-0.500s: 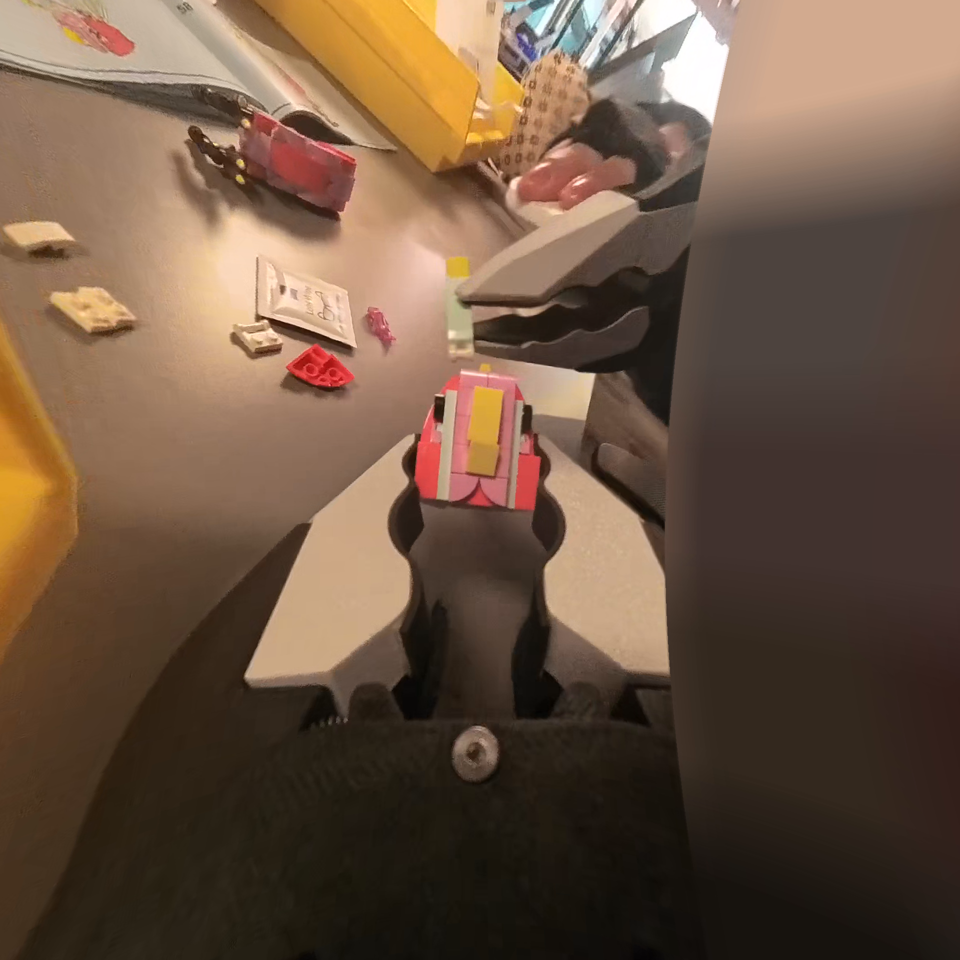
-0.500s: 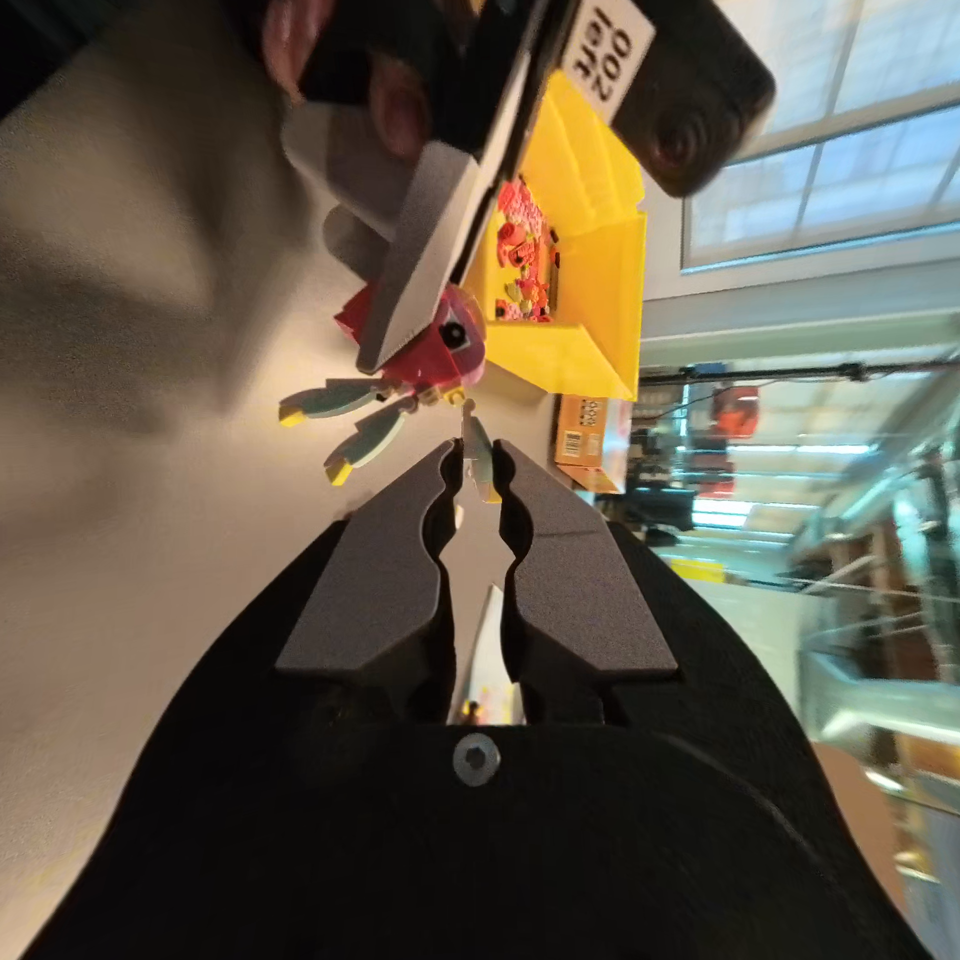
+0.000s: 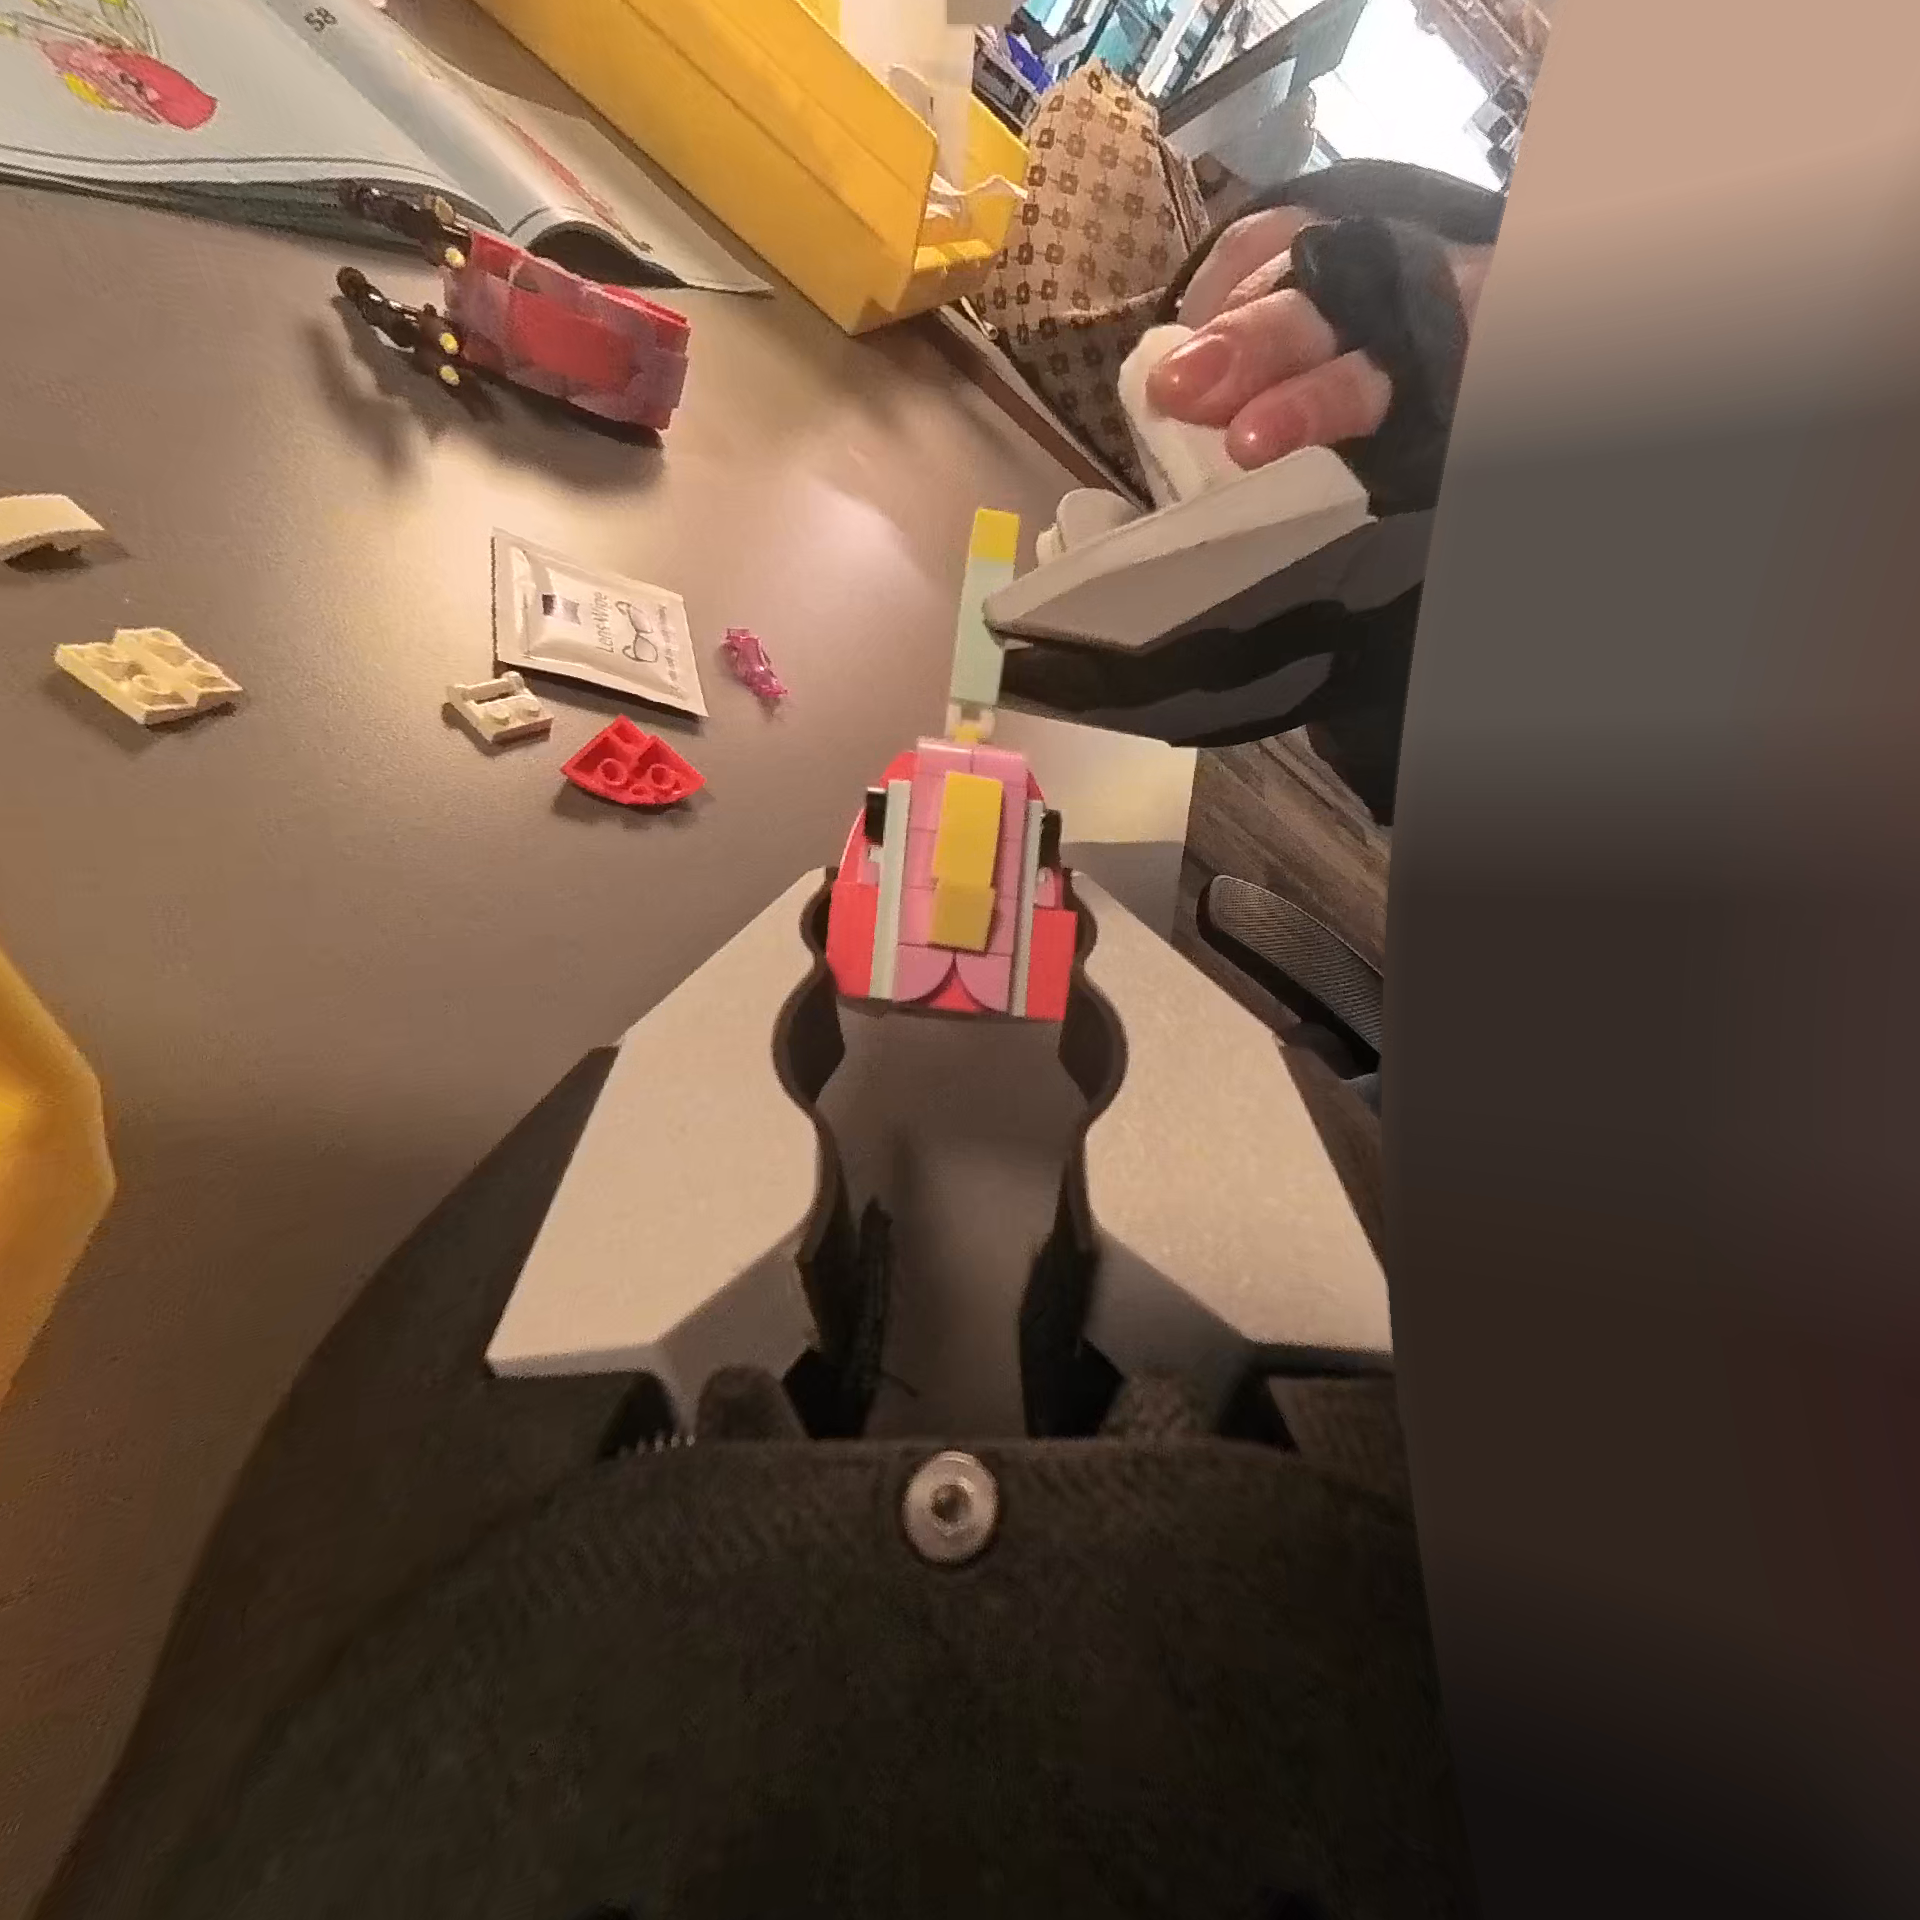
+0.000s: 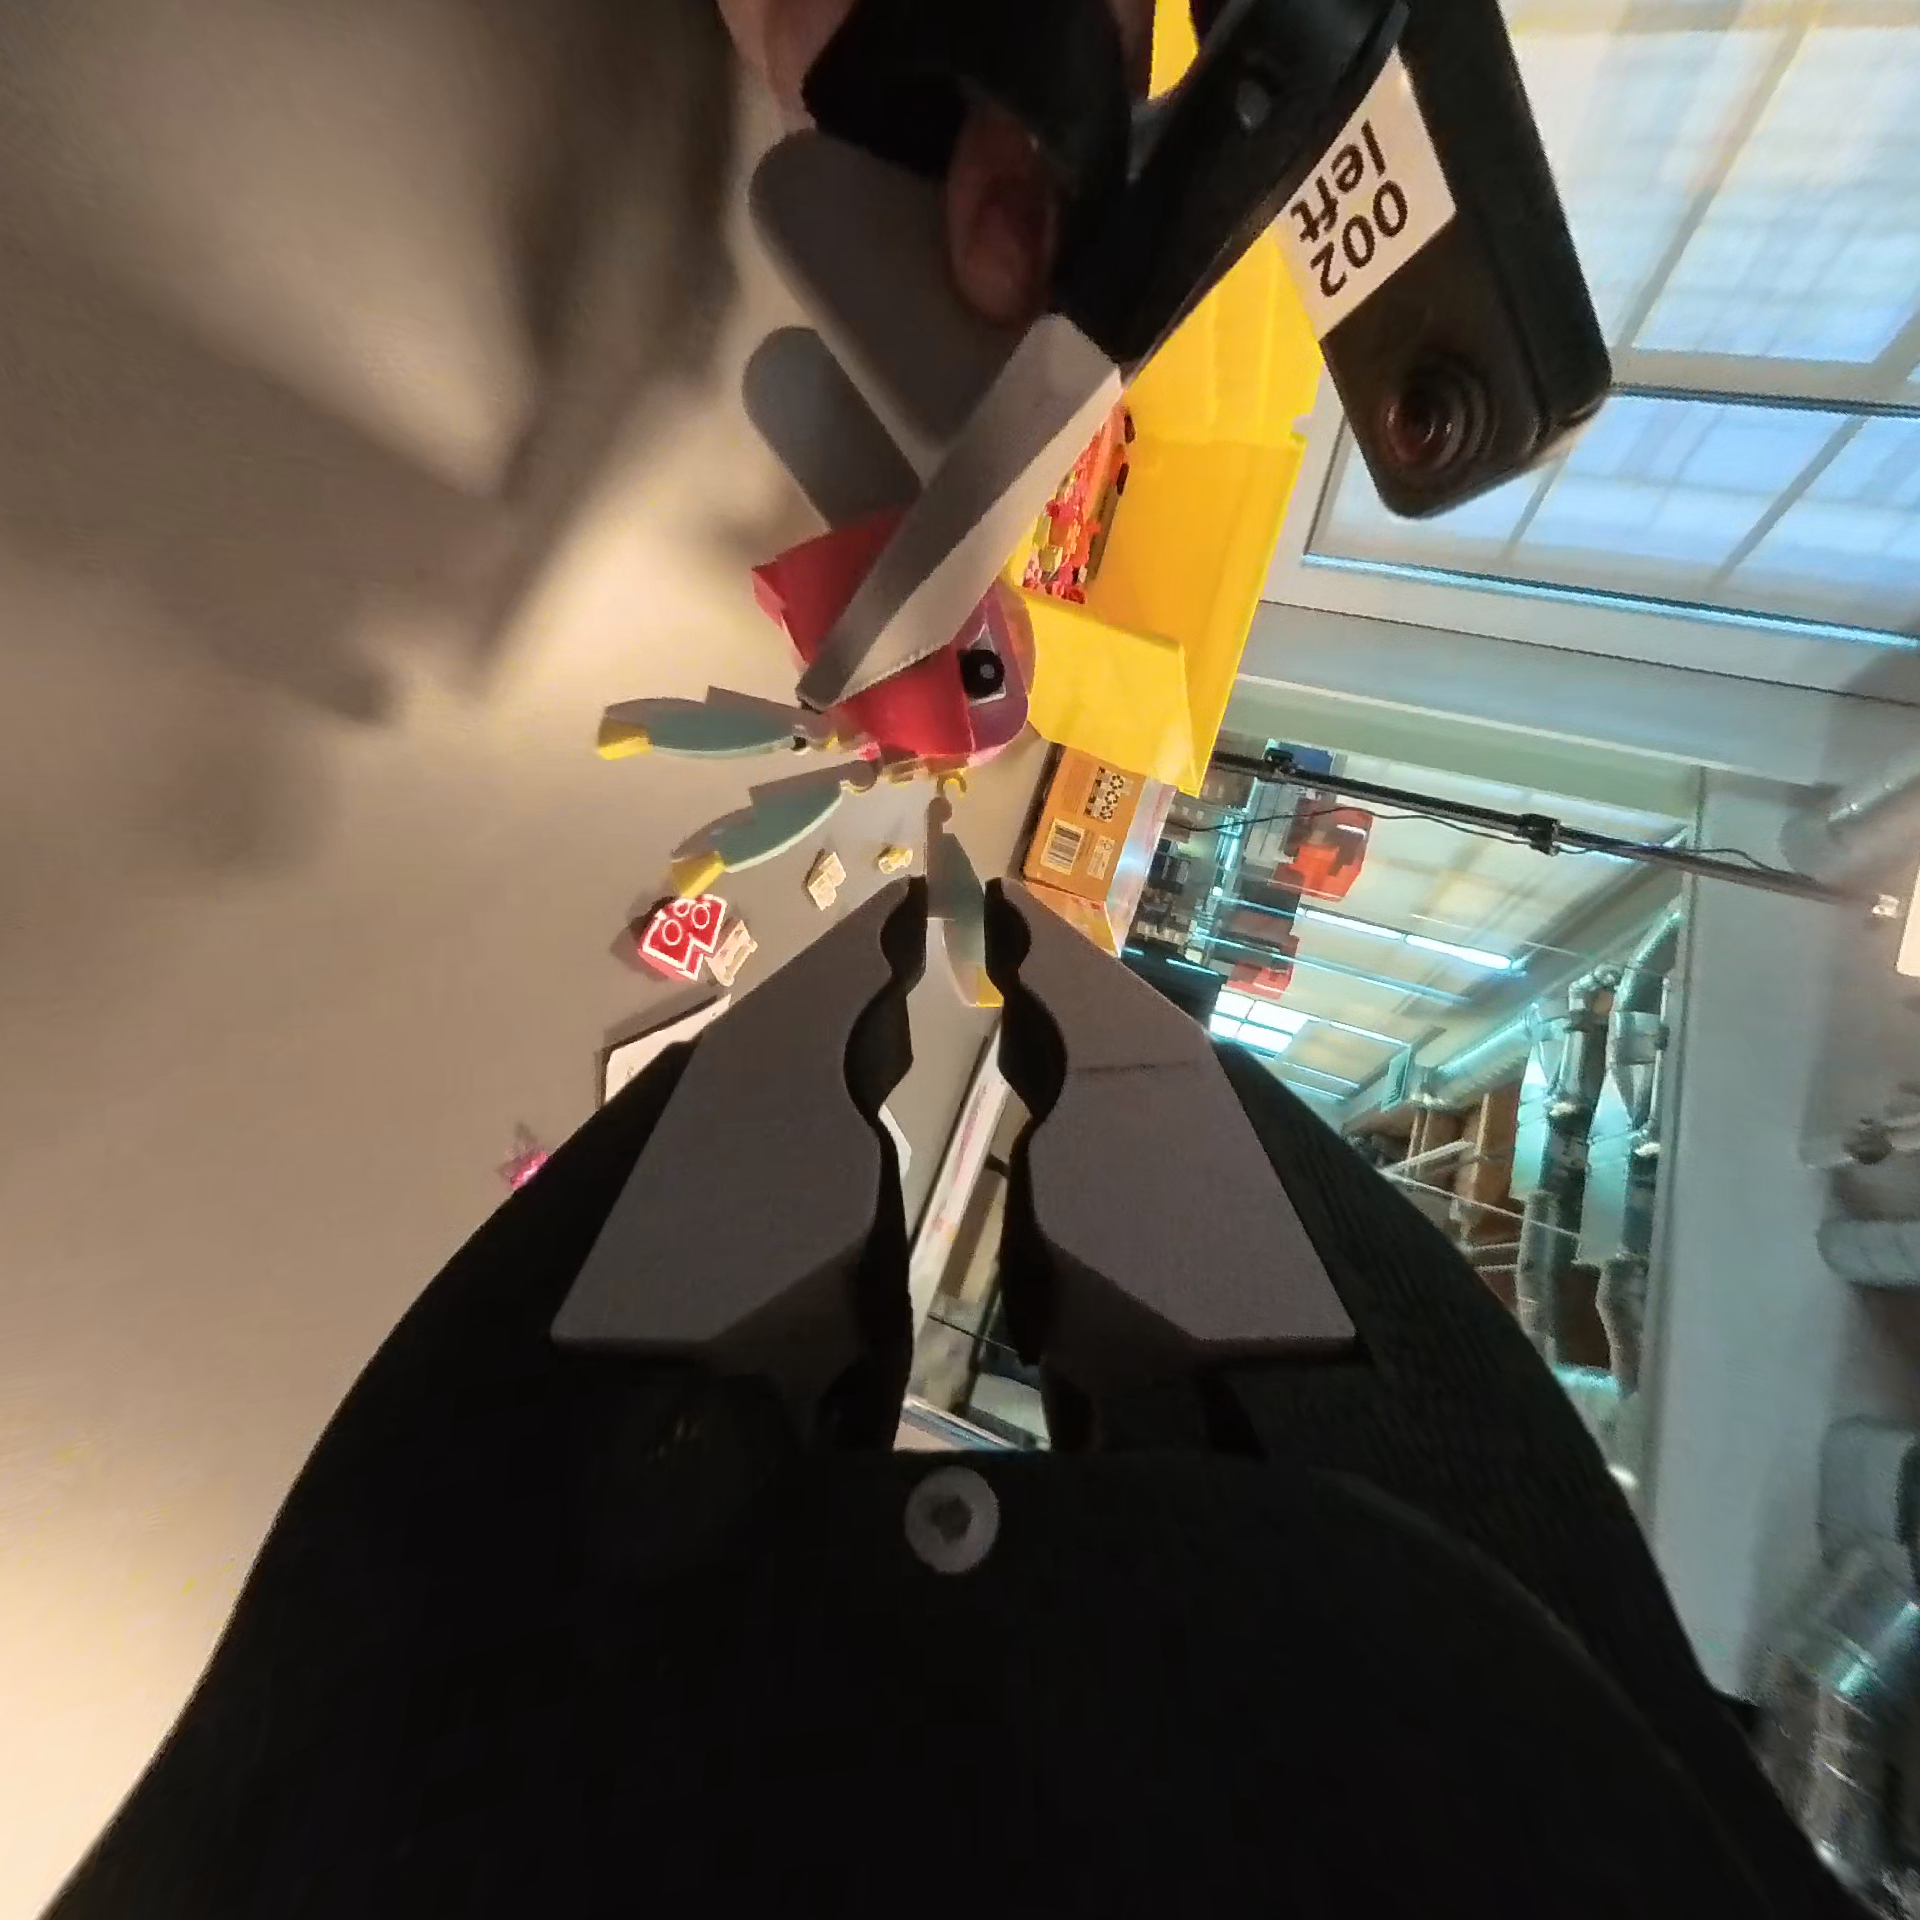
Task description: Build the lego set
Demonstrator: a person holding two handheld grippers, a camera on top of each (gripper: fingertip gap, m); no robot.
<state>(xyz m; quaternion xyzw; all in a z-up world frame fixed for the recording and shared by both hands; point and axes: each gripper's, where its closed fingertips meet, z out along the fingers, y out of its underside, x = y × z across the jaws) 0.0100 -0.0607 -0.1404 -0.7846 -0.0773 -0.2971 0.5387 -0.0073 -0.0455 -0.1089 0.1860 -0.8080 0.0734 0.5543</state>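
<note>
We are holding the left hand-held gripper (image 3: 951, 940) partly open around a red and pink brick model (image 3: 951, 894) with a yellow strip down its middle; both grey fingers (image 3: 727, 1049) are pressing on its red sides at the centre of the left wrist view. Just above it, we are pinching a pale green fin piece (image 4: 961, 914) with a yellow tip in the right hand-held gripper (image 4: 956, 920), whose jaws are nearly closed on it; the fin's lower end is meeting the top of the model. In the right wrist view two more fins of the same kind (image 4: 696, 727) are sticking out from the model toward the left of the frame. On the brown counter (image 3: 260, 935), left of the model, a red curved brick (image 3: 632, 767), a small cream brick (image 3: 497, 709), a white sachet (image 3: 597, 623) and a tiny pink piece (image 3: 753, 660) are lying apart. Farther up left are a second red and pink assembly (image 3: 566, 338), an open booklet (image 3: 260, 135) and a yellow bin (image 3: 790, 135).
</note>
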